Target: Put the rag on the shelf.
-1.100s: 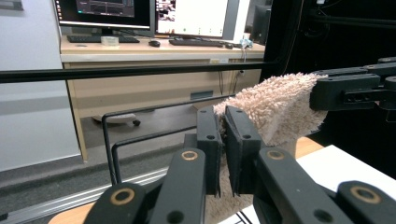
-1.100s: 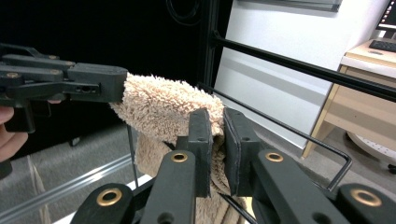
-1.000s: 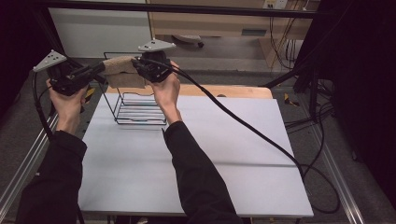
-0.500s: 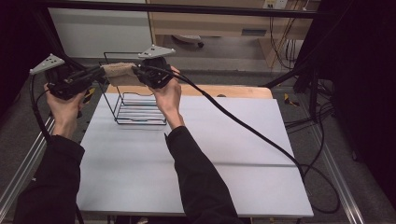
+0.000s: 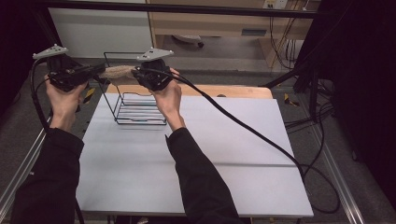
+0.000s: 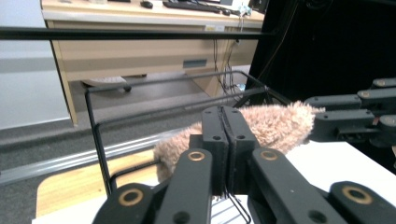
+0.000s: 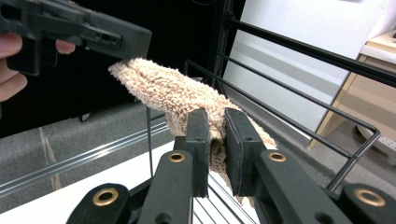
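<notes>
A fuzzy beige cloth point(image 5: 116, 72) hangs stretched between my two grippers, above the black wire basket point(image 5: 140, 112). At its left end my left gripper point(image 5: 96, 73) is shut on it; in the left gripper view the jaws are pressed together in front of the cloth point(image 6: 275, 123). My right gripper point(image 5: 136, 73) is shut on the other end, and the right gripper view shows the cloth point(image 7: 173, 91) pinched between the jaws. The left gripper point(image 7: 123, 46) appears there at top left, on the cloth's far tip.
The basket stands at the far left of the white table point(image 5: 210, 154), its wires point(image 7: 299, 98) just behind the cloth. A wooden board point(image 5: 224, 91) runs along the table's far edge. Thick cables point(image 5: 243, 128) trail from the right gripper across the table.
Both grippers, still holding the cloth between them, have sunk slightly over the basket; the right one dropped a little more.
</notes>
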`<state>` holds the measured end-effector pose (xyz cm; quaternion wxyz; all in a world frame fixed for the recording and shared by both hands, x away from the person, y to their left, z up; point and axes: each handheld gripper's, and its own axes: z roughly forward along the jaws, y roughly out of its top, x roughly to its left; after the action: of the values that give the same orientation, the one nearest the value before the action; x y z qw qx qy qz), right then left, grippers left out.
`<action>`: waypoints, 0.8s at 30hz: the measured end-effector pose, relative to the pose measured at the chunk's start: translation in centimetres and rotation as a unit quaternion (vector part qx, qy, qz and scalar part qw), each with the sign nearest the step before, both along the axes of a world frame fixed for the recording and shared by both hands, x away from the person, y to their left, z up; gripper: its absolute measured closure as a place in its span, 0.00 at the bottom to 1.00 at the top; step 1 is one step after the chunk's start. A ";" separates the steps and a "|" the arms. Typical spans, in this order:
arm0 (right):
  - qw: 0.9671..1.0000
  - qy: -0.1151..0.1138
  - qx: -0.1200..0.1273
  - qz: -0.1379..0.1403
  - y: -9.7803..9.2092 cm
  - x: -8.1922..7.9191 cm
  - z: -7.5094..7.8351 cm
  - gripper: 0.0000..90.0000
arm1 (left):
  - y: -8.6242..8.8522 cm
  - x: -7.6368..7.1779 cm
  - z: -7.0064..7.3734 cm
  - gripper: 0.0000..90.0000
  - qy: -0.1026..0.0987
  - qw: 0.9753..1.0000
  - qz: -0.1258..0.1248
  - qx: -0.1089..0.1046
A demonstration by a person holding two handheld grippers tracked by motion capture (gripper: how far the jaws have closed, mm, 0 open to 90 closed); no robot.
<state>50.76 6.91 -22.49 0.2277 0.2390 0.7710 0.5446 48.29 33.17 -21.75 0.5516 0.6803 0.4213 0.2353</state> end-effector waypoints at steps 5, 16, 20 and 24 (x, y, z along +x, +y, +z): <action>1.000 0.010 0.006 0.006 -0.2 0.0 -0.4 0.87 | 0.0 -0.2 -0.7 0.99 0.005 1.000 -0.007 0.010; 0.999 0.011 0.019 0.027 -0.6 -0.6 0.2 0.63 | -0.3 -0.2 -1.4 0.99 0.007 1.000 -0.006 0.030; 0.999 0.014 0.037 0.027 -0.9 -0.5 0.9 0.66 | -0.5 -0.1 -1.8 0.99 0.007 0.999 -0.007 0.043; 0.999 0.033 0.031 0.029 -0.7 -0.3 0.6 0.81 | -0.6 -0.2 -2.2 0.99 0.007 0.999 -0.010 0.049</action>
<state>50.49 6.26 -21.86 0.1793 0.2413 0.7674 0.5663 48.08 32.58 -23.98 0.5174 0.7120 0.4062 0.2456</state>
